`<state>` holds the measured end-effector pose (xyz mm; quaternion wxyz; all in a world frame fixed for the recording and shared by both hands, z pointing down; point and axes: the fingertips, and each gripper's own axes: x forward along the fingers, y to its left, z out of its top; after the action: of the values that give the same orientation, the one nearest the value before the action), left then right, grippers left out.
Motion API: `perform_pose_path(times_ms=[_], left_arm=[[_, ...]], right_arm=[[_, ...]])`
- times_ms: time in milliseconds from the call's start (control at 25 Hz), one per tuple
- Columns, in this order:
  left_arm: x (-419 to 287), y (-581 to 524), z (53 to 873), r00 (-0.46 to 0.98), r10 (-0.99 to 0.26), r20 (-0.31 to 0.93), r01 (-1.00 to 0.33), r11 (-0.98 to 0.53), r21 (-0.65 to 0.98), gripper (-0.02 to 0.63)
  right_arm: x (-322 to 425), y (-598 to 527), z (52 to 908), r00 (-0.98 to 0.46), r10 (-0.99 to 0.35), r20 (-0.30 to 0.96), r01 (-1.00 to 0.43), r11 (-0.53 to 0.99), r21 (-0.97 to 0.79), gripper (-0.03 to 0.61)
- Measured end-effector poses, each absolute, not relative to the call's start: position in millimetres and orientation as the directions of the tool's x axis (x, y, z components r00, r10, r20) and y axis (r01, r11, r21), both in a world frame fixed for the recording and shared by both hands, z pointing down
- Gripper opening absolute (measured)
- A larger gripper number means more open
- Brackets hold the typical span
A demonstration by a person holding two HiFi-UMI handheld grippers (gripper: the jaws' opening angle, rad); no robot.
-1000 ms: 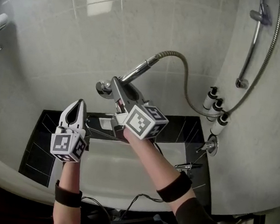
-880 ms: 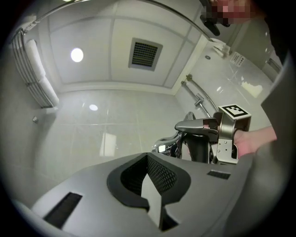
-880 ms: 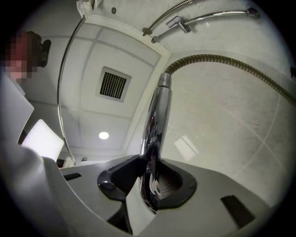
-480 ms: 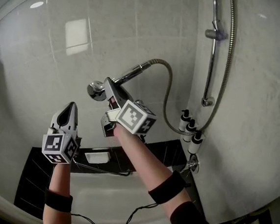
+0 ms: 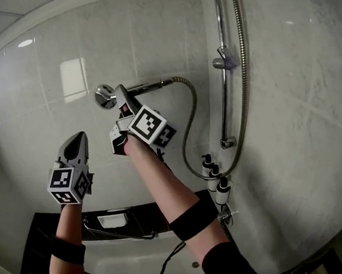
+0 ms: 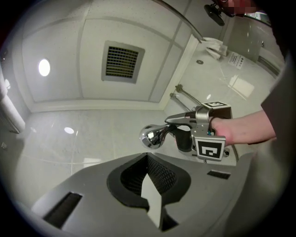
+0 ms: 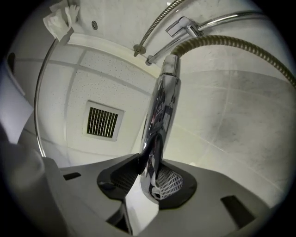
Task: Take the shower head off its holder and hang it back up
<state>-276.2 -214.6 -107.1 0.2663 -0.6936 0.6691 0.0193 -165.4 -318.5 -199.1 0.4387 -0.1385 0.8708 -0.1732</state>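
A chrome shower head [image 5: 106, 96] on a ribbed metal hose [image 5: 187, 129] is held up in front of the tiled wall, left of the wall rail [image 5: 221, 102]. My right gripper [image 5: 122, 98] is shut on its handle [image 7: 162, 111], which runs up between the pads toward the hose [image 7: 231, 44]. The holder [image 5: 222, 62] sits high on the rail, to the right of the shower head and apart from it; the right gripper view shows this holder [image 7: 182, 25] beyond the handle's end. My left gripper [image 5: 77, 139] is lower left, shut and holding nothing [image 6: 150, 185]; from it I see the shower head [image 6: 150, 136].
Three pump bottles [image 5: 214, 171] stand on a ledge under the rail, with the tap [image 5: 226, 216] below them. A dark tiled bath edge [image 5: 145, 218] runs along the bottom. A ceiling vent [image 6: 121, 61] is overhead. The marbled wall [image 5: 292, 133] closes the right side.
Both grippers have risen along the wall, and the right one has carried the shower head up with it, nearer the holder's height. The left jaws stay closed.
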Motion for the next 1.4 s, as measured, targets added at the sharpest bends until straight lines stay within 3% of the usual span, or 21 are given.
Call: perform_pose_path(times_ms=[360,1400], left_arm=[[-243,-233,-153,0.144,-0.901,-0.408,-0.925,0.024,-0.379,0.000],[-216,-250,-189,0.119,-0.896,-0.429,-0.896,0.089,-0.435,0.000]], right_arm=[[-110,-340,-274,-0.478,-0.410,-0.777,-0.150,0.910,-0.388,0.137],[-39,-386,-371,-0.466,-0.353,-0.811,-0.157,0.935,-0.317,0.118]])
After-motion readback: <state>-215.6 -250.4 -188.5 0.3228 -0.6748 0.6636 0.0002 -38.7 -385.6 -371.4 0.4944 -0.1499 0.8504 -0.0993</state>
